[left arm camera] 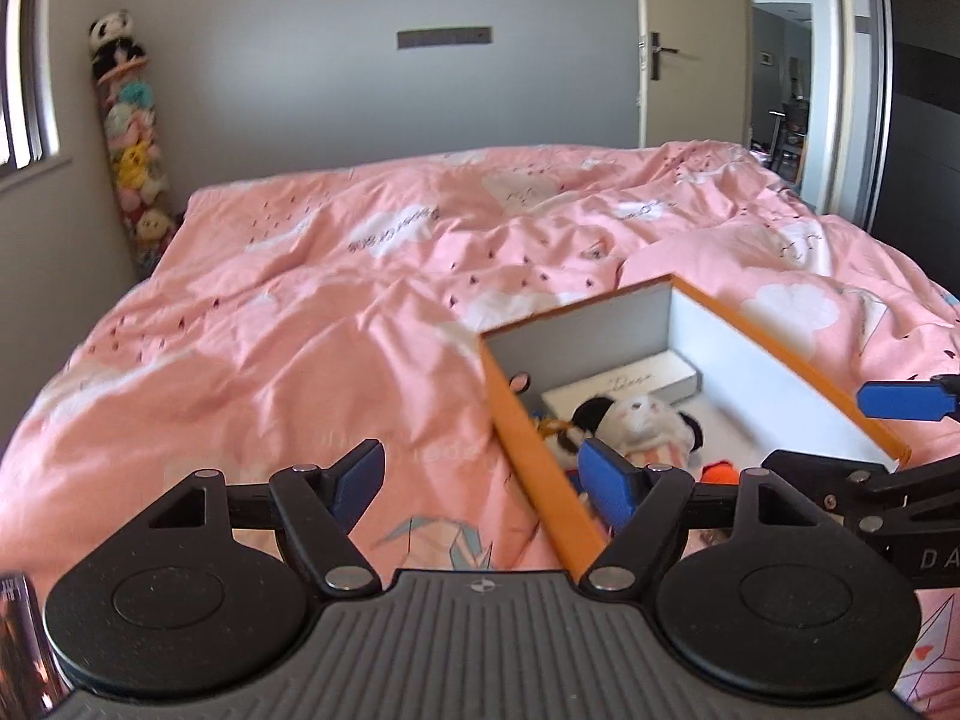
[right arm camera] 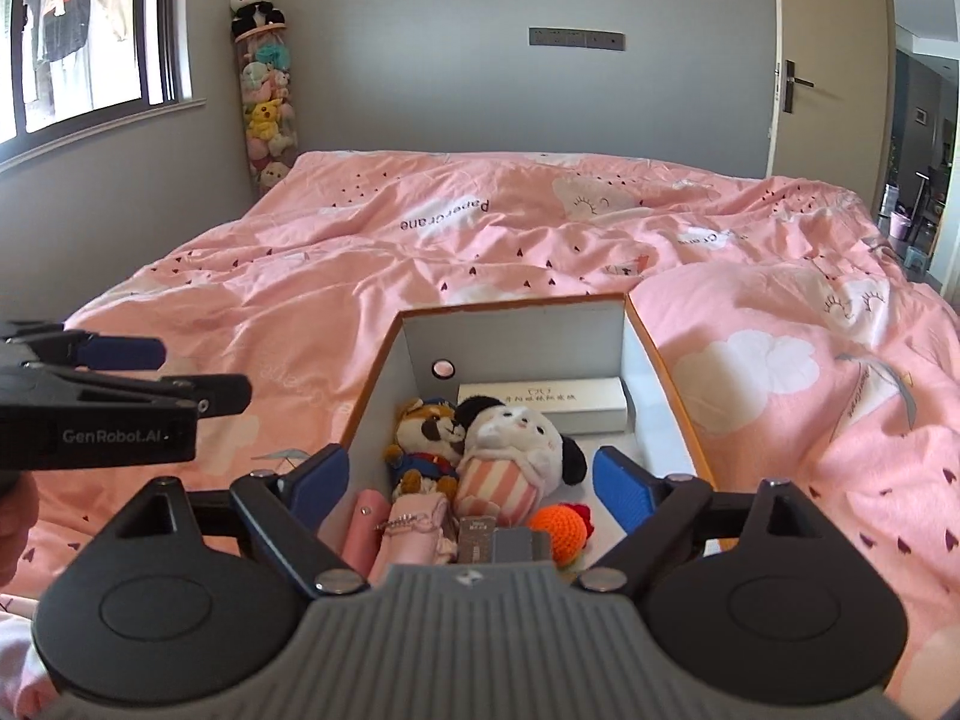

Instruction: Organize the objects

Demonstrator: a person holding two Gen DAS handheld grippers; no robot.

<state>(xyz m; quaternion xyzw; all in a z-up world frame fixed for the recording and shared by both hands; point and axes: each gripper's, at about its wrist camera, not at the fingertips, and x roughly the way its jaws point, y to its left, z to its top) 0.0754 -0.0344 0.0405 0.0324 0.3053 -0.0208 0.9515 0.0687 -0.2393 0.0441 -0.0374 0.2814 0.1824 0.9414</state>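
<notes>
Pink bedding [right arm camera: 372,276] is covering the bed, and an orange box [right arm camera: 672,396] is lying open on its near part. Inside are sitting a panda plush [right arm camera: 516,456], a raccoon plush [right arm camera: 429,438], a white carton [right arm camera: 543,403] at the far wall, an orange crochet toy [right arm camera: 561,531] and a pink pouch [right arm camera: 411,534]. Both grippers are hovering near the box's near end, the right gripper [right arm camera: 465,480] over it, the left gripper [left arm camera: 486,480] straddling its left wall; the fingers of both are standing spread, holding nothing. A toy-filled tube [right arm camera: 267,90] is standing in the far left corner.
</notes>
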